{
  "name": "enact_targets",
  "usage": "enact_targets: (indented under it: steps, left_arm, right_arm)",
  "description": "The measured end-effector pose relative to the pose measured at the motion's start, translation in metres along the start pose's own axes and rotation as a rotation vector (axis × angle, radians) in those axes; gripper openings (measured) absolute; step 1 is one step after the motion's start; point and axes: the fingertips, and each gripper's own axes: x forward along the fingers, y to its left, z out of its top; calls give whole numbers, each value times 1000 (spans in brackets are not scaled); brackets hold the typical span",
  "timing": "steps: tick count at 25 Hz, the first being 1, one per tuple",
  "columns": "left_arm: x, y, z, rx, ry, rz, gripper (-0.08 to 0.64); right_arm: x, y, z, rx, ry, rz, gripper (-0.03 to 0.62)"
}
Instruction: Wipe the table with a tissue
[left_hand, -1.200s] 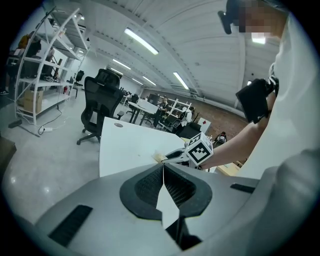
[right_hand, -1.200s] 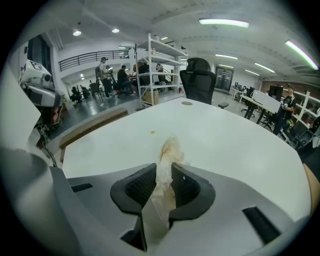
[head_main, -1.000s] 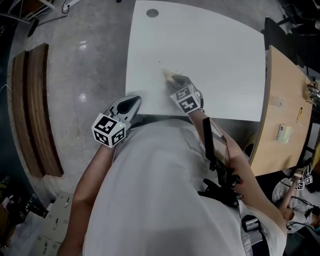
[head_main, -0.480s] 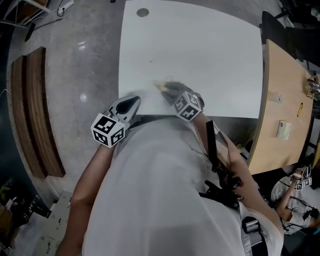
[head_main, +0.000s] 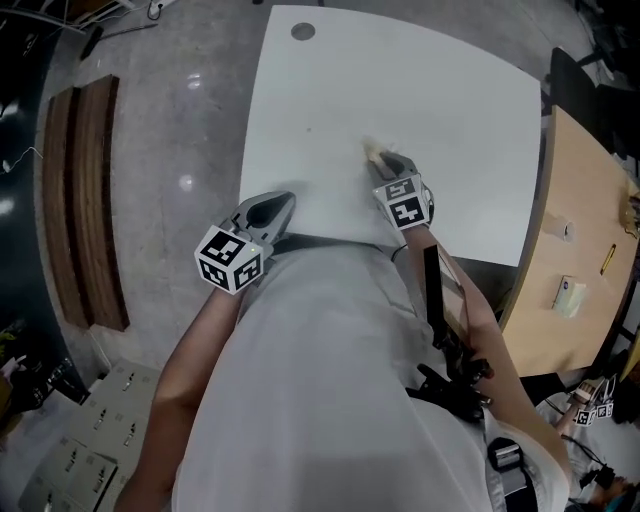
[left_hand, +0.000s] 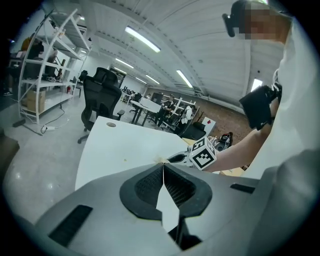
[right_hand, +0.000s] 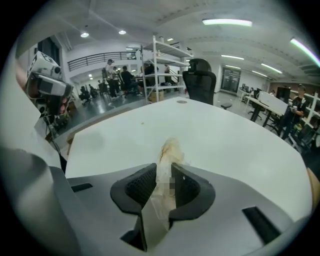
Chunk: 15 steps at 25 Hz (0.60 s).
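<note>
Right gripper (head_main: 386, 163), tissue (head_main: 374, 150) at its tip, on white table (head_main: 450, 100); left gripper (head_main: 275, 205) at its 8 o'clock, over table edge.

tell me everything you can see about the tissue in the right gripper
The tissue is a crumpled, twisted wad of thin soft paper, off-white where it is pinched and stained yellowish-brown at its free tip. The right gripper is shut on it, pinching it from both sides, with the tip sticking out past the jaws. That tip points down at the white table, not far from its edge, and seems to rest on it.
</note>
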Motion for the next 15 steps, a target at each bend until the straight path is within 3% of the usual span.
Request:
enact_targets:
  steps: [8,15]
  left_arm:
    - [-22,2,-8,-18,-7,102,8]
    - [-26,19,-4,-34,-41,98,8]
  right_arm:
    - [31,115,35,-352,-2,246,94]
    - [14,160,17,-515,46,549,94]
